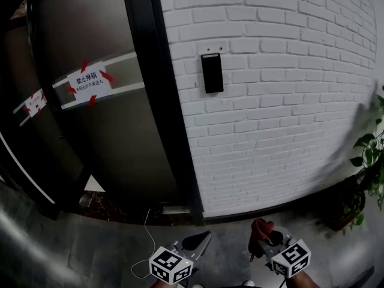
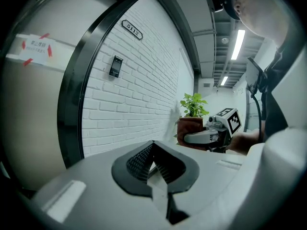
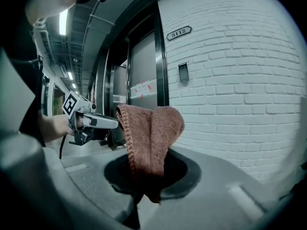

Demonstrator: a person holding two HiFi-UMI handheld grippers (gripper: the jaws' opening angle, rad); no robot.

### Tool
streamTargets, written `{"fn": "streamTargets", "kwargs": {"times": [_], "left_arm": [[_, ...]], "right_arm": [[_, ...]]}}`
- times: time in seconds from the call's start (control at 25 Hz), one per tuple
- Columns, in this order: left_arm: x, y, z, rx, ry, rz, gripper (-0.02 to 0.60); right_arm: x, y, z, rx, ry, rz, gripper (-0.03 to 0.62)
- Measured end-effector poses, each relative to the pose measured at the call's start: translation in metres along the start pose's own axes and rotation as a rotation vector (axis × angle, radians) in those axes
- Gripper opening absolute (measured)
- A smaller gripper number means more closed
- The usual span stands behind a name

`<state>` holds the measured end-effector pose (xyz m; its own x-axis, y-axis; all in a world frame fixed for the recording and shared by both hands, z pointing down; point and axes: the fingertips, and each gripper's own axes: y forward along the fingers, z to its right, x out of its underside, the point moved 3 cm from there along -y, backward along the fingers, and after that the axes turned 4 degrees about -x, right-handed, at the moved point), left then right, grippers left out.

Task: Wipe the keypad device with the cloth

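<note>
A black keypad device [image 1: 212, 73] hangs on the white brick wall [image 1: 288, 101], well above both grippers; it also shows small in the left gripper view [image 2: 115, 66] and the right gripper view [image 3: 183, 73]. My right gripper [image 1: 262, 230] is low at the bottom right, shut on a folded reddish-brown cloth [image 3: 151, 138] that sticks up between its jaws [image 1: 261, 228]. My left gripper [image 1: 198, 243] sits beside it at the bottom centre, jaws closed with nothing in them [image 2: 153, 164]. Both are far from the keypad.
A dark glass door [image 1: 90, 101] with a taped paper notice [image 1: 90, 83] stands left of the wall, framed by a black post [image 1: 162, 101]. A potted green plant [image 1: 366, 179] sits at the right. A thin white cable [image 1: 147, 233] lies on the grey floor.
</note>
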<state>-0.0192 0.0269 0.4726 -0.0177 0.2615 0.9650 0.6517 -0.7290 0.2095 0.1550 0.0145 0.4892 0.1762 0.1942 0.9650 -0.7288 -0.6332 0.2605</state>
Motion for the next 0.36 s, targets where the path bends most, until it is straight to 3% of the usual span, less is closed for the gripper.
{"fn": "streamTargets", "kwargs": {"times": [0.36], "left_arm": [[-0.0015,-0.0060,-0.0024,-0.010,0.006,0.008,0.017]], "right_arm": [[0.0014,0.0012,-0.0048,0.010,-0.014,-0.024,0.052]]}}
